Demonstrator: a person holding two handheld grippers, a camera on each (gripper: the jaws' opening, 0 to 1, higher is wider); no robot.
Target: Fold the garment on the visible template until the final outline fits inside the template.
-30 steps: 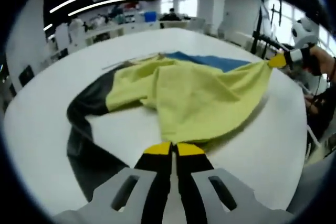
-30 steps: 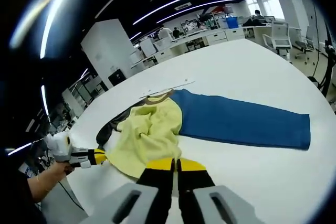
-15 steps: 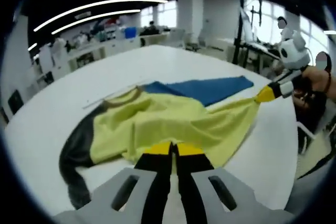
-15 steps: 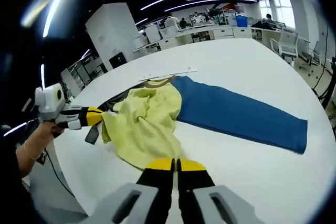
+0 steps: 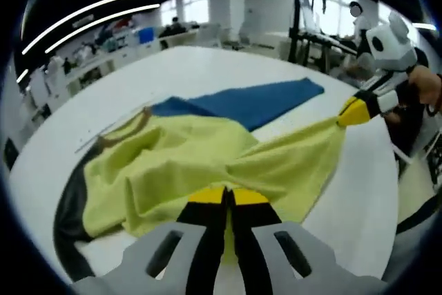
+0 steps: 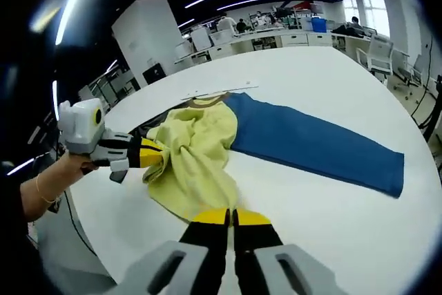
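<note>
Garment (image 5: 207,164) on white desk (image 6: 331,88): yellow body bunched, blue sleeve (image 6: 311,150) laid flat, running long away from the body. Left tongs (image 5: 226,196) clamped on one yellow edge, right tongs (image 6: 228,217) clamped on another; cloth taut between them. Sleeve lies on the right tongs' side, so fold likely carries the yellow toward it. Template not made out.

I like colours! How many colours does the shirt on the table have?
3: yellow body held by both grippers, blue sleeve spread flat, black sleeve at the side. More may be hidden.
</note>
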